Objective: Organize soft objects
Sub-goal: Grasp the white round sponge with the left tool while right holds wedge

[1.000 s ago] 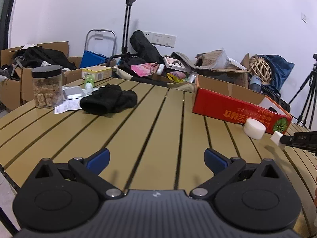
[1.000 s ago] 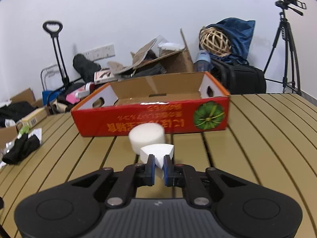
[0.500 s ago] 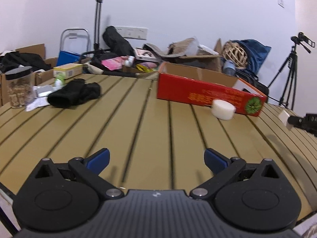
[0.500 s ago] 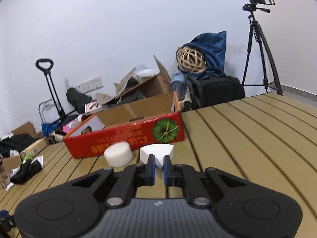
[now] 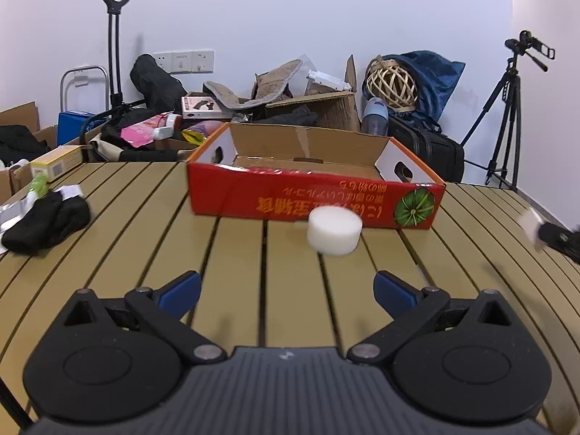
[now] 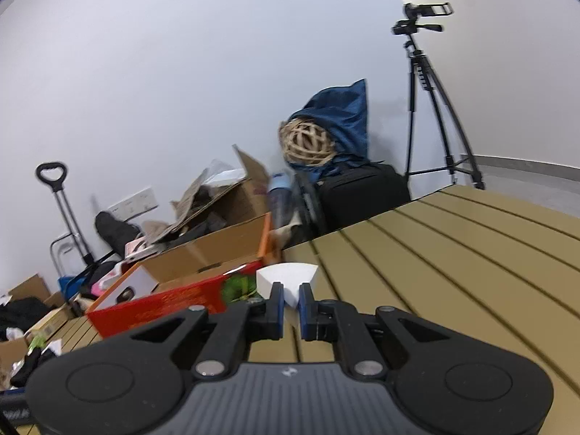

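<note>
My left gripper (image 5: 286,288) gapes empty over bare slats, round foam puck (image 5: 334,230) now dead ahead against the red carton (image 5: 315,199), my right gripper (image 6: 290,306) pinching the white foam wedge (image 6: 286,279), swung toward the table's far edge (image 6: 507,195).

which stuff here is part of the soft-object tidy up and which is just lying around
Job:
white foam wedge, pinched in the right gripper
round white foam
black cloth
red box

Lying about:
tripod
wicker ball
trolley
</note>
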Demonstrator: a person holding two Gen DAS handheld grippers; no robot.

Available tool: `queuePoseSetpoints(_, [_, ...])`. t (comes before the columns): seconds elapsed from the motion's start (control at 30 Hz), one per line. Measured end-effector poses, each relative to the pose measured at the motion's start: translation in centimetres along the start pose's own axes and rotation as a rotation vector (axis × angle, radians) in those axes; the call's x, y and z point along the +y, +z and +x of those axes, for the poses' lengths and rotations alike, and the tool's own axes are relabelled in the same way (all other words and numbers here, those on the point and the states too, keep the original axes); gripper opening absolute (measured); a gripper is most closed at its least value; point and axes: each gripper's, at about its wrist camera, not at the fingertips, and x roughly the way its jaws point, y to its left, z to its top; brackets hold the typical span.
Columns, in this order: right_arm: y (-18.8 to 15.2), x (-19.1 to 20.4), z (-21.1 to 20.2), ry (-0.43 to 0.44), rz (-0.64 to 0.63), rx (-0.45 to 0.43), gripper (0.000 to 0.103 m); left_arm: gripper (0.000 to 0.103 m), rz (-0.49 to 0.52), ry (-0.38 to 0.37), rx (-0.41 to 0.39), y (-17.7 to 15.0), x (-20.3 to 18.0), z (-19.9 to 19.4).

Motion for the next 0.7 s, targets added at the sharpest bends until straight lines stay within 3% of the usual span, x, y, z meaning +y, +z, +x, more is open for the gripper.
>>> queuePoseSetpoints(0.43, [1.6, -6.3, 1.1, -0.17, 0.073, -0.038, 0.007, 0.103, 0.085, 0.087, 0.085, 3.1, -5.8, 9.3])
queuePoseSetpoints(0.7, [1.6, -8.4, 1.7, -0.229, 0.093, -0.032, 0.007, 0.103, 0.032, 0.143, 0.126, 3.7, -5.8, 13.4])
